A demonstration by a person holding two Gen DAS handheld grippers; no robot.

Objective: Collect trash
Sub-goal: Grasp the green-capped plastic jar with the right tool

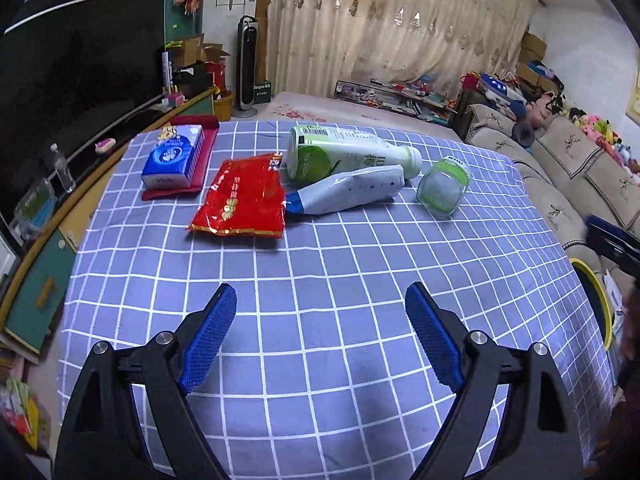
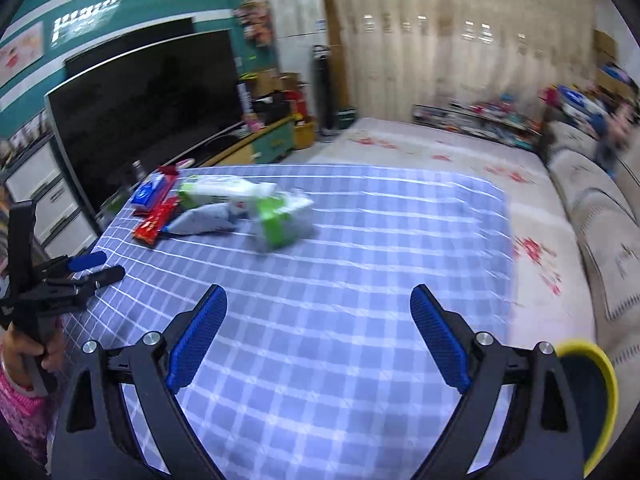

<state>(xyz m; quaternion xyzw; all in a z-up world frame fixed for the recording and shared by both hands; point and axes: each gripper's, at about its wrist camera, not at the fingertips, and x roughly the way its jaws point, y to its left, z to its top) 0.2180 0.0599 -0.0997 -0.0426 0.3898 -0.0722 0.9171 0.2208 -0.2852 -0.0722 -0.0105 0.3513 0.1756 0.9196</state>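
Left gripper (image 1: 320, 312) jaws spread wide, nothing between them, above checked cloth (image 1: 320, 360). Right gripper (image 2: 318, 316) also released, empty. Trash at upper centre of left view: red packet (image 1: 244, 200), green bottle (image 1: 344, 152), white pouch (image 1: 348, 196), jar (image 1: 442, 186). Tissue pack (image 1: 174, 154) upper left.
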